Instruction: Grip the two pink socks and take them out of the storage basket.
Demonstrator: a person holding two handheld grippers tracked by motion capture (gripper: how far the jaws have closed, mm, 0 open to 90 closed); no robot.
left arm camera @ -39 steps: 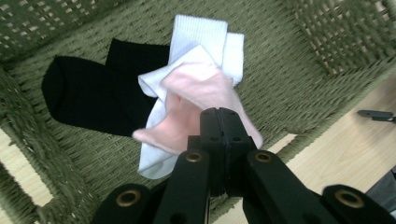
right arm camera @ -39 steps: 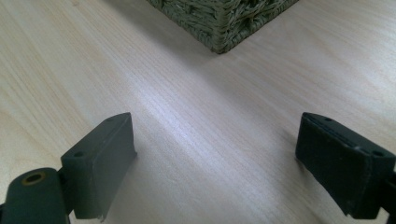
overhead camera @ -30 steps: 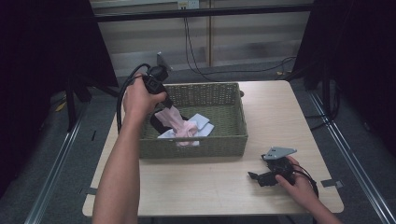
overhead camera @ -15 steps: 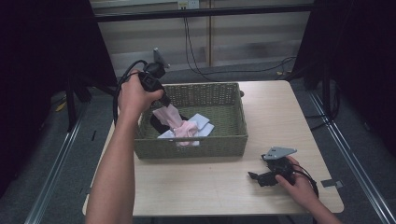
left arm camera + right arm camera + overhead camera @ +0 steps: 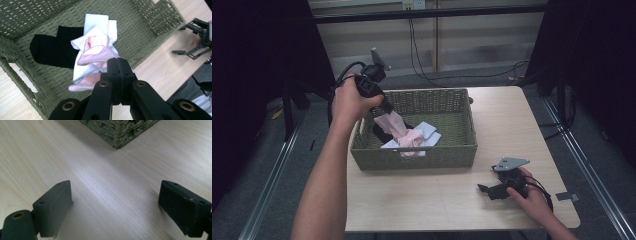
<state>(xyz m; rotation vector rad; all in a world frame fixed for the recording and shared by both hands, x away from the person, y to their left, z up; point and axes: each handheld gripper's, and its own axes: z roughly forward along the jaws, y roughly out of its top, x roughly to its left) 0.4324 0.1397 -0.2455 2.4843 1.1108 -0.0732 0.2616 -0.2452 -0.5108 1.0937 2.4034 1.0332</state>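
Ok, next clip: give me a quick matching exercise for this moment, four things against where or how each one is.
Things:
1. pink sock
2. black sock
3. left gripper
4. right gripper

States:
A. jaws wide apart, low over bare tabletop
B. lying flat on the floor of the wicker basket
C. jaws shut on fabric
D. pinched at one end and hanging into the basket

Pairs: 1-D, 2-B, 3-C, 4-A
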